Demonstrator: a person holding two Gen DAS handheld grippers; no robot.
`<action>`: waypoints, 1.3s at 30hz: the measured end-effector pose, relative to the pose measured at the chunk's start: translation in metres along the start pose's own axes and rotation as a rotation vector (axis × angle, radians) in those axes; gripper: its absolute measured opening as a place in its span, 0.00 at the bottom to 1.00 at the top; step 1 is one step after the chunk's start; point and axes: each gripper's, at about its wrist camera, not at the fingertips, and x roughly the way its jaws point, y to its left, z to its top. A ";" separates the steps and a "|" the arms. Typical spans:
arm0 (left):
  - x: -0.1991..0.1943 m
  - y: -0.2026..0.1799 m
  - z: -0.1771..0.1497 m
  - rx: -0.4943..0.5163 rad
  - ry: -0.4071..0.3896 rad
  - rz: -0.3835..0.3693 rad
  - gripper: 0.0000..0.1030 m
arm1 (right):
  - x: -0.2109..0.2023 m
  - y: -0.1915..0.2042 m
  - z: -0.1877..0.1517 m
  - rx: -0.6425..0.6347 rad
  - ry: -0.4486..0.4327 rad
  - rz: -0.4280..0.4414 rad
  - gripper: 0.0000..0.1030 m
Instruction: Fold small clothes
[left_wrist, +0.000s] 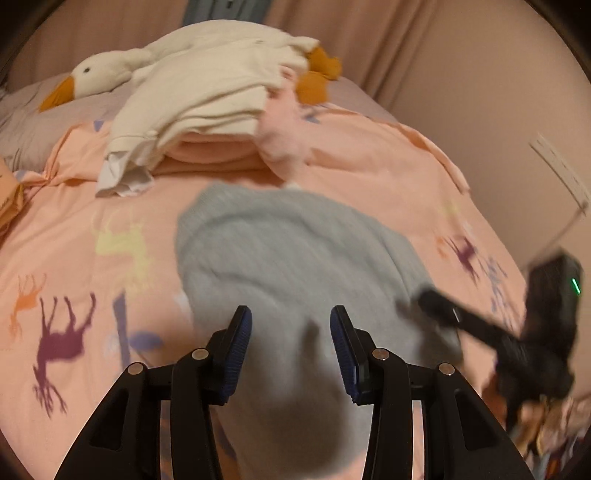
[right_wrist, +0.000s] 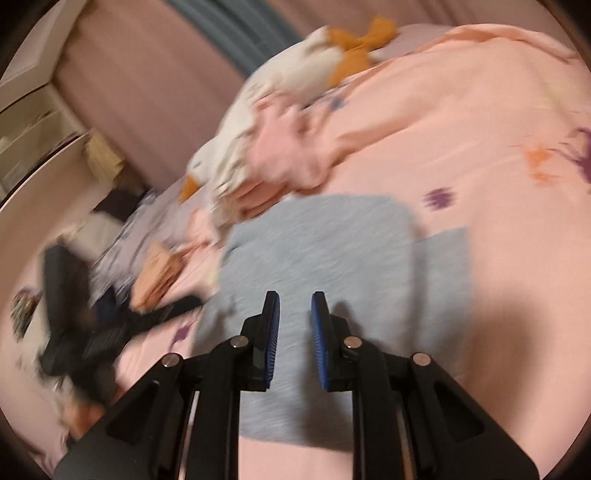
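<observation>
Grey garment (left_wrist: 295, 258): lies flat on the pink bedspread (left_wrist: 369, 155), near the plush goose (left_wrist: 110, 74).
Left claw (left_wrist: 291, 332): fingers apart, holding nothing, over the garment.
Right claw (right_wrist: 295, 317): slightly apart, empty, above the garment.

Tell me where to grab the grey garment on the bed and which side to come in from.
Judging from its pose, take the grey garment at its near hem, coming in low from the near side. It lies flat on the pink bedspread, and that edge sits just below the open right hand-held gripper.
</observation>
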 end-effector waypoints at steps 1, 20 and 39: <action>0.000 -0.003 -0.008 0.013 0.007 -0.003 0.41 | -0.001 -0.005 0.000 0.008 0.003 -0.024 0.19; -0.027 0.047 -0.054 -0.244 0.032 -0.065 0.61 | -0.037 -0.072 0.017 0.233 -0.018 -0.133 0.69; 0.026 0.076 -0.044 -0.490 0.094 -0.300 0.70 | 0.019 -0.058 0.005 0.211 0.186 0.013 0.72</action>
